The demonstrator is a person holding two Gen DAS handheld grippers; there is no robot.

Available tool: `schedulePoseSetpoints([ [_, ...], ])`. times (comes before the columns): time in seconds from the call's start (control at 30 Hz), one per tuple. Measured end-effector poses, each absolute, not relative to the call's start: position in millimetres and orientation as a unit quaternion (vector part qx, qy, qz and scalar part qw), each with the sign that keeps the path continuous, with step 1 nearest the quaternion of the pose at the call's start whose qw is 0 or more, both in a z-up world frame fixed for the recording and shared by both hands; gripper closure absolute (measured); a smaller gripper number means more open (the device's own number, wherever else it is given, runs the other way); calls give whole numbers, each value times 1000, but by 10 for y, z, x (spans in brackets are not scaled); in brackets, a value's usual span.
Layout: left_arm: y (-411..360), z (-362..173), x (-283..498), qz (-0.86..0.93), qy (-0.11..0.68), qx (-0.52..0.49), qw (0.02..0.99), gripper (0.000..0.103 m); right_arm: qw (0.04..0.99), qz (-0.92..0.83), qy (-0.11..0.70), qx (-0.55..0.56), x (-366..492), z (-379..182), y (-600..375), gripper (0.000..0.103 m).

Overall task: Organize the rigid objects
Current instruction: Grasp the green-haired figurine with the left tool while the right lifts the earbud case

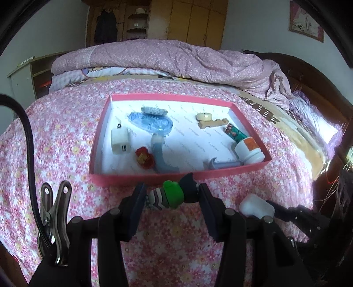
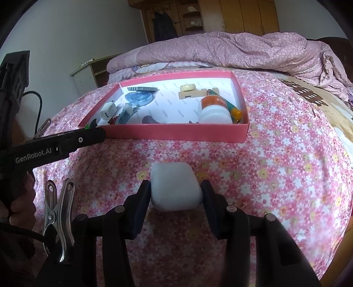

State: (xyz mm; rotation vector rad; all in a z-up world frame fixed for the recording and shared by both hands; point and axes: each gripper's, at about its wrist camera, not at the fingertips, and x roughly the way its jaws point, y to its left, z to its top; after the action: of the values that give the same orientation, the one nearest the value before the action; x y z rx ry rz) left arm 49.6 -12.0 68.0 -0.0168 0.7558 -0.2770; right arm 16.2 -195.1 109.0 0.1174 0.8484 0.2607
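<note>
A red shallow box with a white floor lies on the flowered bedspread, also in the right wrist view. Inside are a white charger, a blue transparent piece, a red toy, a wooden piece, a white bottle and other small items. My left gripper is shut on a small green, striped and black toy figure just before the box's near wall. My right gripper is shut on a white rounded case above the bedspread, right of the left gripper.
A folded pink quilt lies across the far side of the bed. A wooden wardrobe and a small bedside cabinet stand behind. A dark headboard is at the right. The left gripper's arm crosses the right wrist view.
</note>
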Motion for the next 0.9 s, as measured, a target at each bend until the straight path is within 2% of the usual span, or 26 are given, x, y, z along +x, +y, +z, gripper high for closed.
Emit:
schedulePoseSetpoints([
  [0.9, -496, 820, 1123, -158, 360, 0, 920, 52, 922, 120, 363, 58, 382, 1459, -2149, 56],
])
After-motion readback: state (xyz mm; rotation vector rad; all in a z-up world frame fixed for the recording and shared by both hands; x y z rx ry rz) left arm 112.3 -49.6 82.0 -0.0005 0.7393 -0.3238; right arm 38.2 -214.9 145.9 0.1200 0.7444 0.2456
